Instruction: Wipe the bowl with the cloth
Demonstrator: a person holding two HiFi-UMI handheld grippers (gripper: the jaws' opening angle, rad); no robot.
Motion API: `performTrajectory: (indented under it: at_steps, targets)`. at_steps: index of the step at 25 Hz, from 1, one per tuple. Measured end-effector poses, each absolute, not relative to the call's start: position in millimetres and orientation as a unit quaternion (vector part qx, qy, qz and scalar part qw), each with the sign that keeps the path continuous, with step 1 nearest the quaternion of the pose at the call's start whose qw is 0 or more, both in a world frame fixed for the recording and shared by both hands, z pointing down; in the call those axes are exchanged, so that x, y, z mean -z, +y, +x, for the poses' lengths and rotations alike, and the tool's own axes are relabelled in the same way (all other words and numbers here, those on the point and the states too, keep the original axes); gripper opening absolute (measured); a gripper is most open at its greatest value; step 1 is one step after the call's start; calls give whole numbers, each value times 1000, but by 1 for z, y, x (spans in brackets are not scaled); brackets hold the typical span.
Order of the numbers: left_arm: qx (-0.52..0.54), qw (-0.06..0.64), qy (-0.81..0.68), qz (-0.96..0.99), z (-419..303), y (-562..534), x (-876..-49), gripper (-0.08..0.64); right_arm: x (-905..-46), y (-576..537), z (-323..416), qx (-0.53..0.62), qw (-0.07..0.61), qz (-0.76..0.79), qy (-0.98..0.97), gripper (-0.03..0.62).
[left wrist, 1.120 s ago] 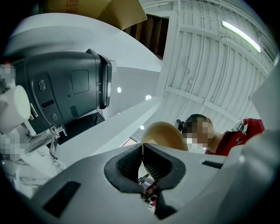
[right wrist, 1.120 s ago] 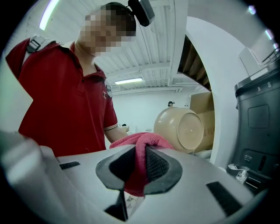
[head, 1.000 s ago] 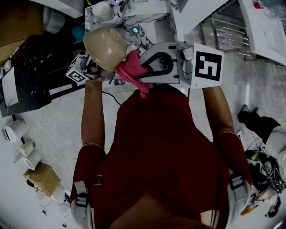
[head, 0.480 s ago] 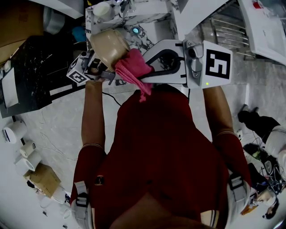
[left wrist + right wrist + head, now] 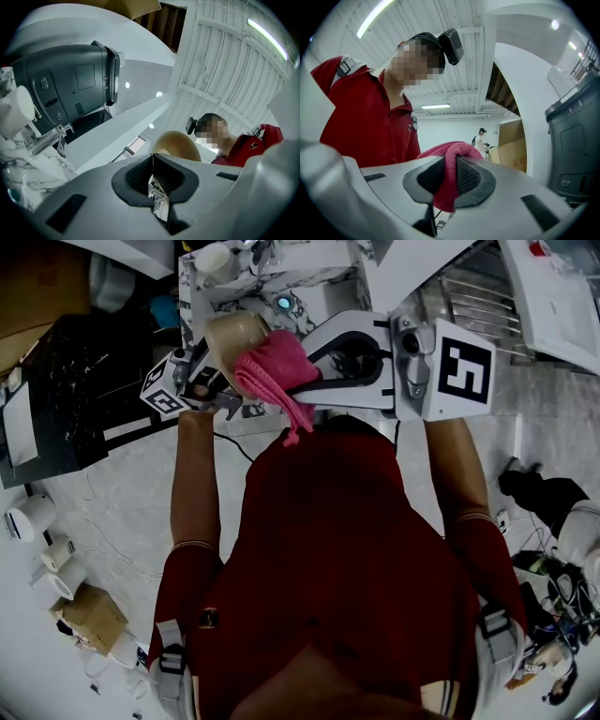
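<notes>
While left claw [image 5: 152, 164] pinches the bowl [image 5: 230, 334] at its rim, right claw [image 5: 451, 169] clamped on pink cloth [image 5: 272, 367].

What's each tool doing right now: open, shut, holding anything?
Left tool: closed on the rim of the bowl.
Right tool: closed on the cloth.
</notes>
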State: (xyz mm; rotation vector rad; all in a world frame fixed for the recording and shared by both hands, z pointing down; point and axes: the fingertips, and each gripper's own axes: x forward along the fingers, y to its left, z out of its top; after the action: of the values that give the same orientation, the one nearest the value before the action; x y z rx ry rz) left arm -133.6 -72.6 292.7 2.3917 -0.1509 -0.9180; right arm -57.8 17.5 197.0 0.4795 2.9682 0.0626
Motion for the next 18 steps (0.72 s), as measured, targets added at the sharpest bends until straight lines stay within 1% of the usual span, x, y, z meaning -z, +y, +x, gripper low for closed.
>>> performTrajectory:
  at_steps: [18]
  targets:
    - [295, 284, -35, 911, -121, -57, -304, 18, -196, -8, -57, -43, 54, 105, 992, 46]
